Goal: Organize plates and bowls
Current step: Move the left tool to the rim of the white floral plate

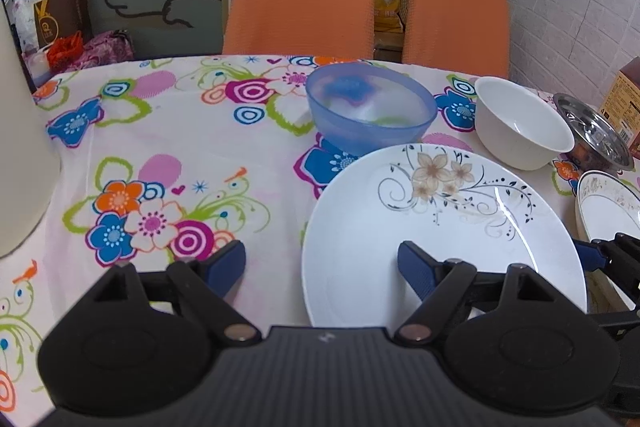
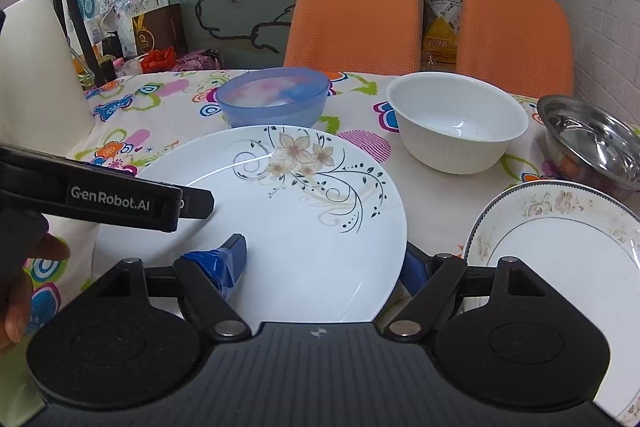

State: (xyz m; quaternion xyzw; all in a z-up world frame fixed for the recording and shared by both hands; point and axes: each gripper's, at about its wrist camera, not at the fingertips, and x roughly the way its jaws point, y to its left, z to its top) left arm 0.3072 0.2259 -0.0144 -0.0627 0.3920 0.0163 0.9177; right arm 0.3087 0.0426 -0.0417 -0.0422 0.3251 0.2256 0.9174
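Meanwhile, our left claw (image 1: pixel 320 263) hovers with jaws apart over the bench (image 1: pixel 168 131), one finger above the floral plate (image 1: pixel 440 227). Our right claw (image 2: pixel 324 259) straddles that plate's rim, not yet closed. We judge it stiff, slippery, breakable: best gripped at the edge. Behind, blue bowl (image 2: pixel 274 99), white bowl (image 2: pixel 456 123) and steel bowl (image 2: pixel 592 143) look empty.

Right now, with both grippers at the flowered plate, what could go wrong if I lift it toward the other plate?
1. The right gripper straddles the flowered plate with its jaws open, so nothing grips it yet; lifting now may let it slide.
2. The rimmed plate sits close on the right; the two rims could knock.
3. The blue bowl and white bowl stand just behind; a forward push could hit them.
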